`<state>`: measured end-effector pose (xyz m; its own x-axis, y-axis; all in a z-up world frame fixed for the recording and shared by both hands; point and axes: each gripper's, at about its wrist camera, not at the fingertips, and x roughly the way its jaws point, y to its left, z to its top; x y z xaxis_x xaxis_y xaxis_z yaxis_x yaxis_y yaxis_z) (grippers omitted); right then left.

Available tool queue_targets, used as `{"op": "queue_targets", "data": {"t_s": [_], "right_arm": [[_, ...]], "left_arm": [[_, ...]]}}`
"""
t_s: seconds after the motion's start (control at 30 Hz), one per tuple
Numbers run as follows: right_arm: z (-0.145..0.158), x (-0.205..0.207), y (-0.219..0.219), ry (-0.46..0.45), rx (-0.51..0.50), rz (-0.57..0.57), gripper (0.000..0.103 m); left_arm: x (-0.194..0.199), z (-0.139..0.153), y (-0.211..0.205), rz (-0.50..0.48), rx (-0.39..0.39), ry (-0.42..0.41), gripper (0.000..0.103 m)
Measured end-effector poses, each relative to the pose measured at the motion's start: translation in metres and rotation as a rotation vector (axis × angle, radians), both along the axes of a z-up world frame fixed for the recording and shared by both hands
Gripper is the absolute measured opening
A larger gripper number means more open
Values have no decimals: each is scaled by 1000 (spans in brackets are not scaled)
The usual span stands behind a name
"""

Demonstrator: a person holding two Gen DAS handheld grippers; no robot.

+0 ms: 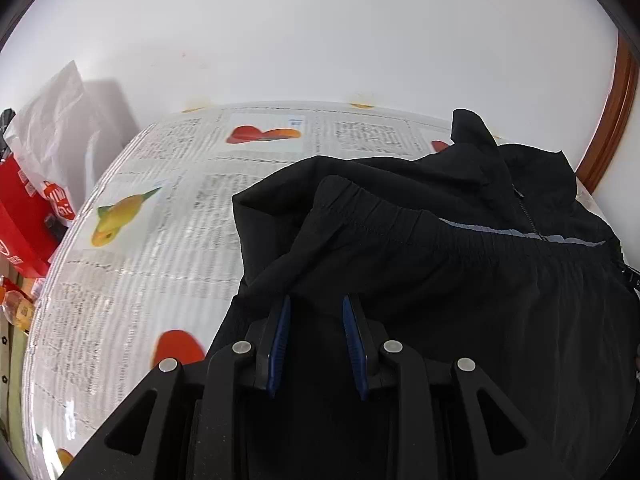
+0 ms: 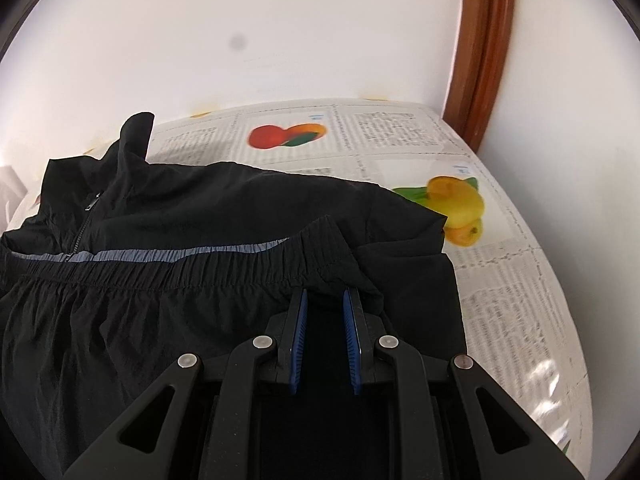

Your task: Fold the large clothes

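Black crinkly jacket (image 1: 460, 264), ribbed elastic hem pinched by both grippers.

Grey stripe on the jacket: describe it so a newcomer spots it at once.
Start at the table with the newsprint-and-fruit cover and the black jacket heaped on it. Just beyond the gathered elastic hem, find the grey stripe meeting the zipper. It is the only pale band on all-black fabric.
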<state>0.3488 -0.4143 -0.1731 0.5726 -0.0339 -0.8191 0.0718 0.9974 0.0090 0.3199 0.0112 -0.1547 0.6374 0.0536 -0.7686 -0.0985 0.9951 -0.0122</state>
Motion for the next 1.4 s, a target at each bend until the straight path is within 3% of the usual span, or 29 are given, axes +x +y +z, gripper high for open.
{"op": "queue_targets", "data": {"t_s": [0.47,0.57,0.67,0.73,0.93,1.03,1.1,1.17,1.27,1.4], "right_arm": [[2,-3,-45,-7,23,-16,19],[10,-7,-43,5,12,-13,23],[30,-21,-37,-26,13,-44,37],[46,-36,-24,-63,45,-27,45],[71,-72,70,-81,31,129,47],[59,-78,115,-54,14,185,48],[45,-77,134,-17,23,202,48],[31,-72,150,20,42,222,48],[14,-59,161,47,24,180,47],[16,-58,163,50,4,132,45]], "left_arm": [[13,-1,-34,-22,9,-6,26],[12,1,-31,-47,-3,8,31],[-1,5,-27,-61,-6,18,36],[-11,7,-24,-68,-10,23,36],[-60,21,-3,-83,-24,20,36],[-88,30,16,-75,-34,7,36],[-105,34,27,-69,-32,-1,45],[-123,35,39,-62,-18,-11,48],[-144,32,55,-46,6,-12,48],[-157,23,75,-6,-15,2,48]]}}
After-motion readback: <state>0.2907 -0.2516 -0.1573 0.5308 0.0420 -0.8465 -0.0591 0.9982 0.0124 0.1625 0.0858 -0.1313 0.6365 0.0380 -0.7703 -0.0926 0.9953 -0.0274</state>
